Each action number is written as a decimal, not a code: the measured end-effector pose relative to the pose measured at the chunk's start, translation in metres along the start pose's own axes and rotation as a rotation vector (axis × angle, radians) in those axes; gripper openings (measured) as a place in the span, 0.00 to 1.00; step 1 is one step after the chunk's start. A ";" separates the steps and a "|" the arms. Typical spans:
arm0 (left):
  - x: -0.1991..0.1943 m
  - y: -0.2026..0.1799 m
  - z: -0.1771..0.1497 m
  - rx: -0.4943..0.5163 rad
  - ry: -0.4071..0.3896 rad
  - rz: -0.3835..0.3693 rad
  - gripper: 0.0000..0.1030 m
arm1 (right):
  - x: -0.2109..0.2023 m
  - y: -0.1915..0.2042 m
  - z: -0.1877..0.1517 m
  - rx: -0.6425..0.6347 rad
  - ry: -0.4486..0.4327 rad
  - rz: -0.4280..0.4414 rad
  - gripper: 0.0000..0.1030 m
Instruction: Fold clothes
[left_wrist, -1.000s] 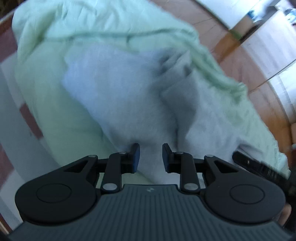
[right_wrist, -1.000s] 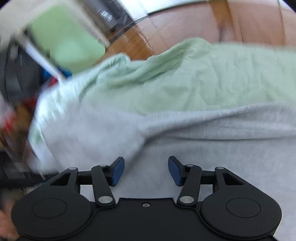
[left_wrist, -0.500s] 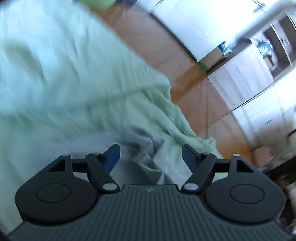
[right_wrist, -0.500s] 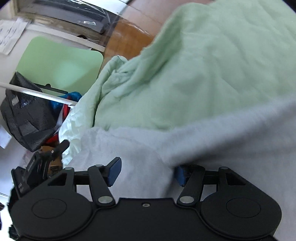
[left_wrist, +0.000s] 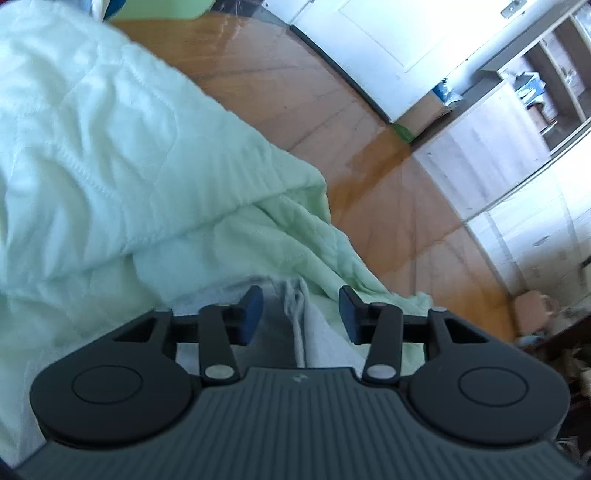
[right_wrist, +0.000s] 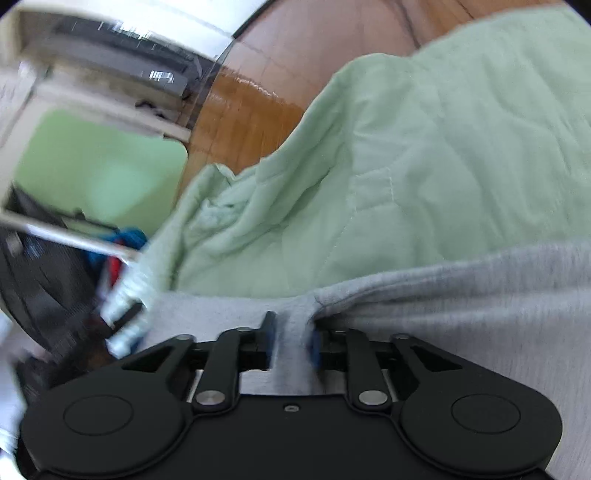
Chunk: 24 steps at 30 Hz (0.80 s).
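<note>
On green quilt (right_wrist: 461, 155), right gripper (right_wrist: 291, 341) pinching grey garment (right_wrist: 461, 306), left gripper (left_wrist: 300, 314) agape

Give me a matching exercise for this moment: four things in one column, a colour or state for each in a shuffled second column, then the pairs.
1. left gripper
2. right gripper
3. quilt
4. garment

a. pale green
b. grey
c. jaws apart, a fabric fold between them
d. closed on a pinch of cloth

Pairs: 1-c, 2-d, 3-a, 4-b
</note>
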<state>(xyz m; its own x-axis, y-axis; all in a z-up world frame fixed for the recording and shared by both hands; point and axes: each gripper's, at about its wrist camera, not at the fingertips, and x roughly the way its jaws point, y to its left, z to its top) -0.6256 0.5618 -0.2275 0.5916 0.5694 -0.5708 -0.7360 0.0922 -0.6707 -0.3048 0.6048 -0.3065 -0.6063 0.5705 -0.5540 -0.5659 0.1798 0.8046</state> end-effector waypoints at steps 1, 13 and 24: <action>-0.001 0.002 -0.002 -0.004 0.007 -0.010 0.51 | -0.005 0.000 -0.001 0.032 -0.002 0.020 0.53; -0.014 0.015 -0.014 -0.044 0.097 -0.026 0.11 | -0.008 0.000 -0.080 0.053 0.081 0.042 0.54; -0.017 -0.007 0.004 -0.046 0.189 0.192 0.45 | -0.015 0.021 -0.069 0.010 0.186 -0.041 0.19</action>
<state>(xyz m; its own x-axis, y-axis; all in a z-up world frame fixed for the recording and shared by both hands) -0.6318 0.5548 -0.2116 0.4967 0.4098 -0.7651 -0.8274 -0.0426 -0.5600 -0.3465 0.5445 -0.2958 -0.6761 0.4044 -0.6160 -0.5875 0.2086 0.7818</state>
